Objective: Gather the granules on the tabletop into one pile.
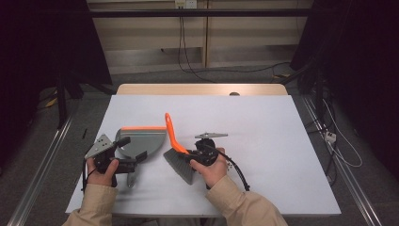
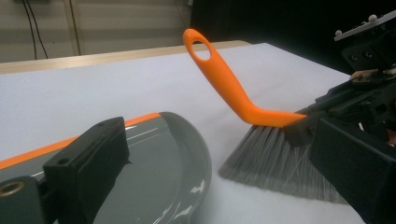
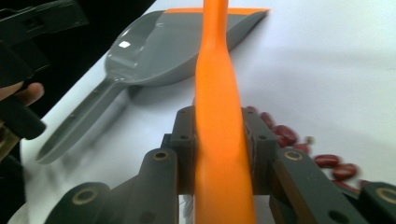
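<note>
Open white table (image 1: 263, 122) stretches from twelve to three o'clock of the brush (image 1: 176, 150), free for a gripper to pass. At nine o'clock the grey dustpan (image 1: 141, 141) lies just beside the bristles, narrowing the gap. Red beans (image 3: 289, 135) are scattered on the table close by the brush's orange handle.

Glossy grey plastic dustpan (image 2: 154, 172)
</note>
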Demonstrator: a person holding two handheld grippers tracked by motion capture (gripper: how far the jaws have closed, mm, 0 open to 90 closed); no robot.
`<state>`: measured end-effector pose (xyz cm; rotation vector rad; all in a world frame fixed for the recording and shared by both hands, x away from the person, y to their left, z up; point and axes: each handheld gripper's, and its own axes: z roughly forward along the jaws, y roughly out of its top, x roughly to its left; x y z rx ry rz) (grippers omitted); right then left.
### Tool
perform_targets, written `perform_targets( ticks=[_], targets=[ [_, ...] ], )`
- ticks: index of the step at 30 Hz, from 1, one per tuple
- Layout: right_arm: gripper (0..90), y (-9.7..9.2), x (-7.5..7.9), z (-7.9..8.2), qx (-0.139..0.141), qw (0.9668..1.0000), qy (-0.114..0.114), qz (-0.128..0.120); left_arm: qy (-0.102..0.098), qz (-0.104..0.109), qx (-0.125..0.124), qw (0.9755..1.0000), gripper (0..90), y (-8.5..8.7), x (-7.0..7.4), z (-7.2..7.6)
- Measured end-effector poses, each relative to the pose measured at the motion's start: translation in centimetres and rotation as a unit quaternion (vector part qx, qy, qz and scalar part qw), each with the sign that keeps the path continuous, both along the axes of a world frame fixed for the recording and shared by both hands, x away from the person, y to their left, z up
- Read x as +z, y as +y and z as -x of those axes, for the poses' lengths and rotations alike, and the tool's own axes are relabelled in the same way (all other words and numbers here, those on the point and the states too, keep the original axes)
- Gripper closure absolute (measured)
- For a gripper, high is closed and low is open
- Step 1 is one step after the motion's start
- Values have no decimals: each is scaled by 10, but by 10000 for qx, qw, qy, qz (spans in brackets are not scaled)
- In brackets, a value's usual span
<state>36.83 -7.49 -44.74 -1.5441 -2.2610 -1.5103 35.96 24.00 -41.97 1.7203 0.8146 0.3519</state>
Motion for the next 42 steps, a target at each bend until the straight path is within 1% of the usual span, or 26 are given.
perform_targets(
  ticks=[2,6,7,8,14,27,37,42],
  targets=[
    [710,-5,1,0,-64,9999,-57,80,-7,-4,-1,10000,43,0,0,0],
    [710,-16,2,0,-211,9996,-82,167,-7,-11,2,10000,43,0,0,0],
    [710,-16,2,0,-211,9996,-82,167,-7,-11,2,10000,43,0,0,0],
    [709,-22,2,0,-283,9995,-57,145,-11,-28,-6,10000,43,-1,0,0],
    [709,-37,2,1,-484,9987,-33,158,-1,-36,-7,10000,43,-2,0,1],
    [707,-57,0,6,-732,9972,-25,162,0,-36,-12,10000,43,-2,0,1],
    [707,-68,0,9,-845,9962,-26,183,-6,-50,-14,10000,43,-2,0,1],
    [707,-76,1,10,-922,9955,-27,208,-7,-51,-10,10000,43,-2,0,1]
  ],
)
